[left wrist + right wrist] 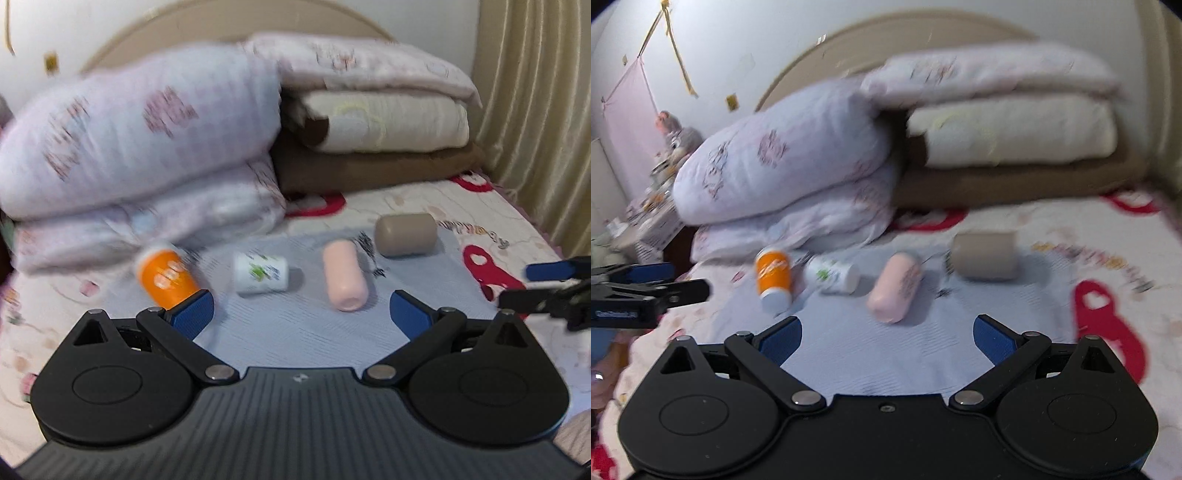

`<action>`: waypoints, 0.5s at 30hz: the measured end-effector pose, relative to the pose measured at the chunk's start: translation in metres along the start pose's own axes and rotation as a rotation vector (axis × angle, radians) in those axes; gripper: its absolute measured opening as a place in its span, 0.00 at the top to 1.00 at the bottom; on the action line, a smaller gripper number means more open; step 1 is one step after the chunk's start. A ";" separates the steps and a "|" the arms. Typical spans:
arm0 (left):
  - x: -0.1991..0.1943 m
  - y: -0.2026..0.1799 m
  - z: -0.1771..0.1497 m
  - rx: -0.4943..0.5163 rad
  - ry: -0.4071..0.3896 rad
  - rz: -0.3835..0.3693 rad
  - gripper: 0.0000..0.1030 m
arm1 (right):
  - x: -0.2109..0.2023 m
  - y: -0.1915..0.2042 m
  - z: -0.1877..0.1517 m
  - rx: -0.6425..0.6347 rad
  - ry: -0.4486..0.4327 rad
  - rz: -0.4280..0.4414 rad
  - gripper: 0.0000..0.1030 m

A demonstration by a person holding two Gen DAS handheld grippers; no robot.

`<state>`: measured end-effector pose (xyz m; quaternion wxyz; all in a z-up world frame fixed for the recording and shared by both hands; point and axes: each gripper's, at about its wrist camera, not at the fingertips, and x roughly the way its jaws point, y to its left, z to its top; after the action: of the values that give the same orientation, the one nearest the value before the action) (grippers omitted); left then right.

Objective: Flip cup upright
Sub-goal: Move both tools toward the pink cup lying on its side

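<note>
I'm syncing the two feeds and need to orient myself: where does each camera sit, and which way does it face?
Left wrist: on the left gripper, looking along its open fingers over the bed at four cups lying down; the right gripper shows at right.
Right wrist: on the right gripper, same direction, fingers open; the left gripper shows at left.
Shared: orange cup, pink cup, folded quilts.

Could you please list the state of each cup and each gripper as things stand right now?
orange cup: on its side on the blue mat.
white cup: on its side.
pink cup: on its side.
taupe cup: on its side.
left gripper: open, empty, above the mat.
right gripper: open, empty.
</note>
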<state>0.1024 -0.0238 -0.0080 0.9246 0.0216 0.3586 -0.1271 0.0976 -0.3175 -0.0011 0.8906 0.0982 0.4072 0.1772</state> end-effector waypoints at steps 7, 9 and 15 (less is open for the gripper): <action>0.074 0.017 0.009 -0.024 0.071 -0.027 0.03 | 0.095 -0.005 0.013 0.018 0.182 0.138 0.08; 0.091 0.024 0.011 -0.034 0.097 -0.071 0.03 | 0.121 -0.005 0.013 0.002 0.209 0.143 0.16; 0.134 0.028 0.018 -0.083 0.123 -0.182 0.03 | 0.176 -0.011 0.017 0.000 0.210 0.089 0.17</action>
<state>0.2169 -0.0286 -0.0858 0.8855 -0.0415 0.4200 -0.1942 0.2199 -0.2586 -0.1148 0.8341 0.0971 0.4937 0.2259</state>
